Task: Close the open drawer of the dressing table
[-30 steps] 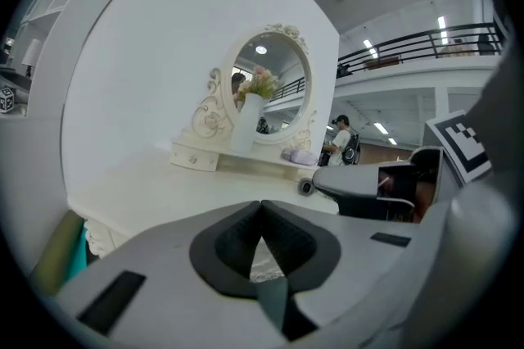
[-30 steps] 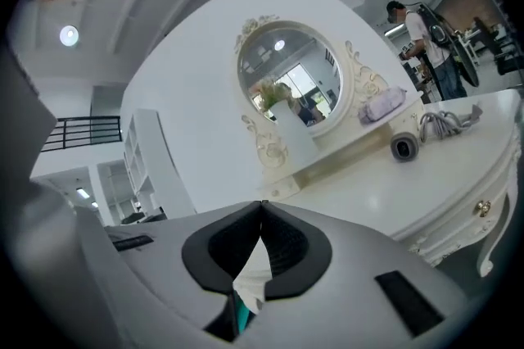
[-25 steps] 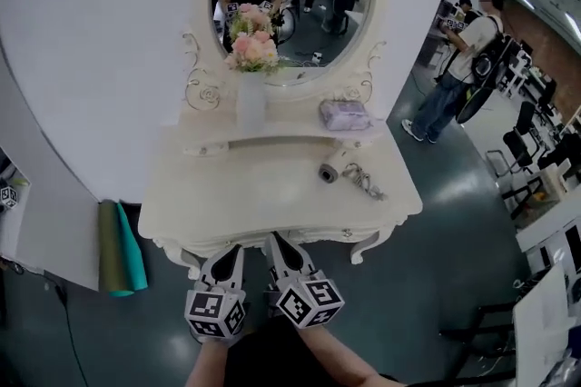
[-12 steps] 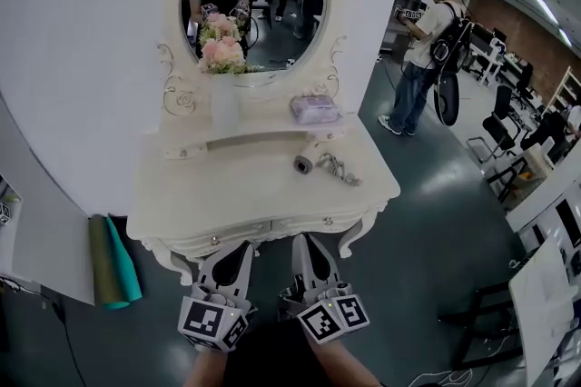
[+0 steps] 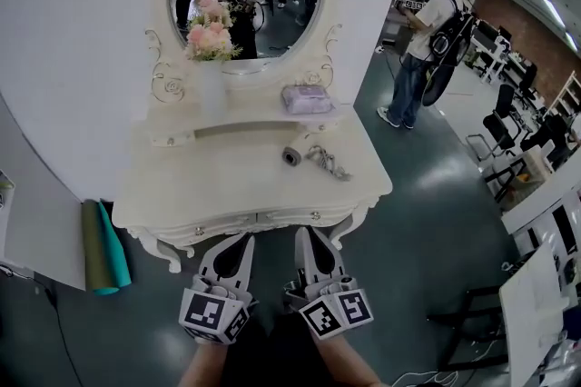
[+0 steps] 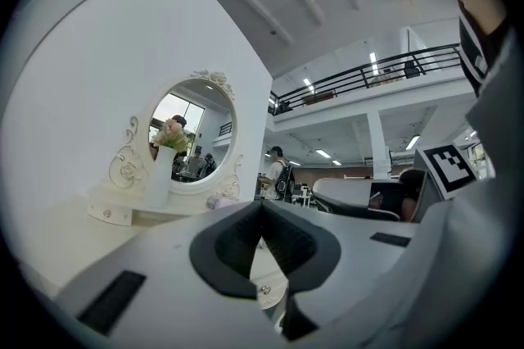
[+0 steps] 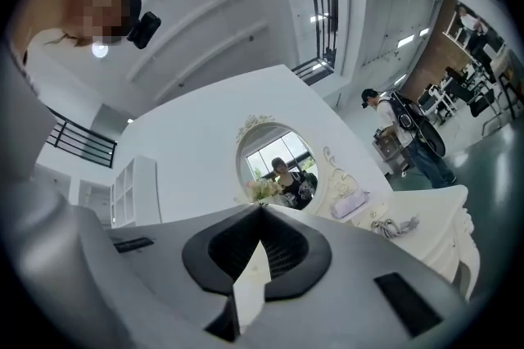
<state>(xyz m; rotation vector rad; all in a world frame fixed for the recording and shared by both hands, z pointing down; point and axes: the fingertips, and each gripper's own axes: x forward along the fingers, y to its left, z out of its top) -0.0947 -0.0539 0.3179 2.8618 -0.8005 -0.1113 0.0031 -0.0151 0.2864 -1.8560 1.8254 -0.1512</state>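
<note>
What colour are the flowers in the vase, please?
The flowers are pink and cream; the head view shows them best.

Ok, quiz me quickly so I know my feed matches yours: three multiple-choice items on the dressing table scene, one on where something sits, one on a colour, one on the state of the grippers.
1. Where is the lavender pouch?
A. On the floor.
B. On the raised shelf, right of the vase.
C. Hanging on the mirror.

2. What colour are the flowers?
A. Blue.
B. Yellow.
C. Pink.

3. How do the left gripper and the right gripper stand?
A. Both shut, nothing between the jaws.
B. Both wide open.
C. Left shut on the pouch.

Answers: 1 B, the head view shows it lying on the shelf beside the vase. 2 C, the blooms are pink in the head view. 3 A, in each gripper view the jaw tips meet with nothing held.
</note>
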